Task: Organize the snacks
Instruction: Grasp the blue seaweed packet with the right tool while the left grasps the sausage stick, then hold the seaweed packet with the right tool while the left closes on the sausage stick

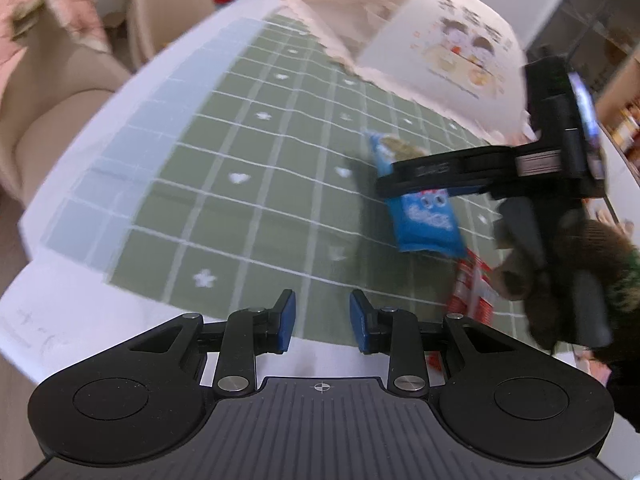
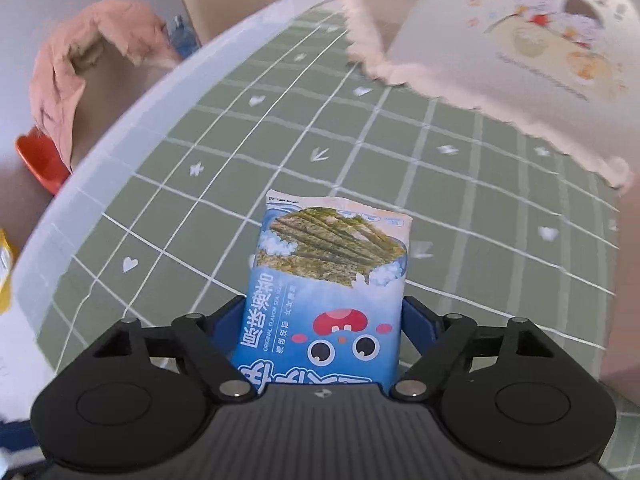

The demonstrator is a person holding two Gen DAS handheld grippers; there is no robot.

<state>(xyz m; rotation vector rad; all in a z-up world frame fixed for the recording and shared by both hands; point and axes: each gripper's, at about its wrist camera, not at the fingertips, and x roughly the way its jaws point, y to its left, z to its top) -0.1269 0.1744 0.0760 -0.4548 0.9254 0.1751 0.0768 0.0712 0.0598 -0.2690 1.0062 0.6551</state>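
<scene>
Left wrist: green grid tablecloth [image 1: 248, 152], beige chair [image 1: 52, 92]

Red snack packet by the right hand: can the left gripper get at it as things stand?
Probably not cleanly. The left gripper is empty, jaws apart, but the red snack packet lies partly under the gloved hand that holds the right gripper, which has the blue seaweed packet between its fingers.
</scene>
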